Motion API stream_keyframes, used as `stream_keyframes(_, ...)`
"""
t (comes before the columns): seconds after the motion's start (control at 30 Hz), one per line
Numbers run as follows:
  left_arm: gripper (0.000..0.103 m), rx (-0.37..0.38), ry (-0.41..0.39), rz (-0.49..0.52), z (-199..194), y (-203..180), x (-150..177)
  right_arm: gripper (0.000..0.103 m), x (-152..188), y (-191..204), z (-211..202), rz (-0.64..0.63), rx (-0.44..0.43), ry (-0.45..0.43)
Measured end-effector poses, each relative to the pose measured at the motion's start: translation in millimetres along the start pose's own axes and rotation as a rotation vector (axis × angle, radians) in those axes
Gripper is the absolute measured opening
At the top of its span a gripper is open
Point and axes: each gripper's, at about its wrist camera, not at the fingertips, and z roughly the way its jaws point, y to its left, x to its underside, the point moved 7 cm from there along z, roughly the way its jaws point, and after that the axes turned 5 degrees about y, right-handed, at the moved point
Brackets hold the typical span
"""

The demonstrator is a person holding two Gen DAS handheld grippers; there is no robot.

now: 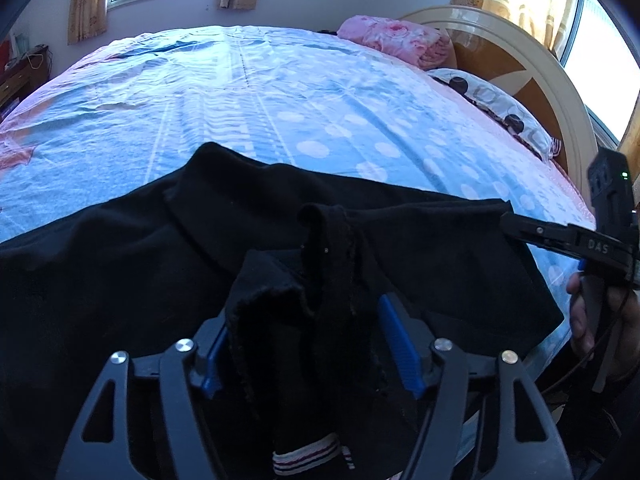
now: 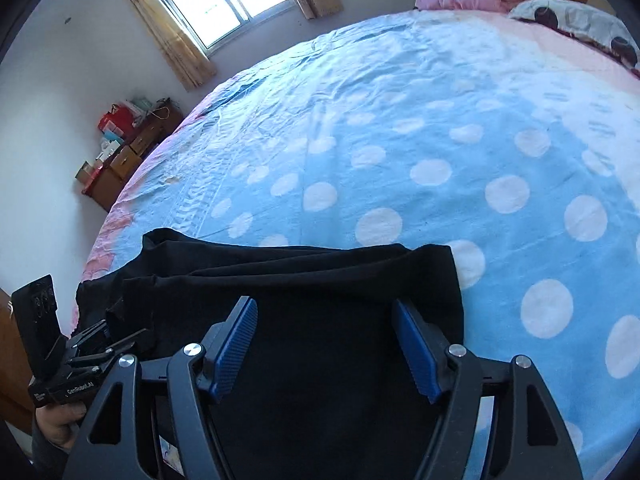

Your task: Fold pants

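Observation:
Black pants (image 1: 120, 280) lie folded along the near edge of the bed. In the left wrist view my left gripper (image 1: 312, 340) has its jaws wide apart, with a bunched fold of the pants and a striped waistband (image 1: 308, 456) standing between the blue pads (image 1: 400, 340); the pads do not press on it. My right gripper (image 1: 532, 232) shows at the right edge of that view, over the pants' right end. In the right wrist view my right gripper (image 2: 324, 344) is open above the flat pants (image 2: 320, 280). The left gripper (image 2: 100, 344) shows at the lower left.
The bed has a blue sheet with white dots (image 2: 440, 140). A pink quilt (image 1: 396, 40) and a patterned pillow (image 1: 496, 108) lie by the round headboard (image 1: 532, 72). A wooden cabinet with boxes (image 2: 128, 148) stands by the far wall under a window (image 2: 224, 0).

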Motion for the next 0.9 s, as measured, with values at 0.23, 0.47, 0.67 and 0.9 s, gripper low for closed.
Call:
stream_keyframes(0.23,0.087,-0.027,-0.060,-0.043,-18.7,17.9,-2.8,0.071,9.6,58.8,-20.7,-0.135,-0.019,-0.060)
stream_keyframes(0.47,0.096,-0.110,-0.147,-0.128,-54.6,70.0,1.5,0.071,43.9,138.5,12.1,-0.323,-0.166,0.037)
stream_keyframes(0.67,0.096,-0.148,-0.182,-0.246,-77.1,117.6,19.6,0.071,60.6,172.9,35.6,-0.364,-0.235,0.105)
stream_keyframes(0.9,0.096,-0.129,-0.183,-0.278,-76.7,126.2,29.6,0.012,64.1,190.5,68.8,-0.413,-0.133,0.171)
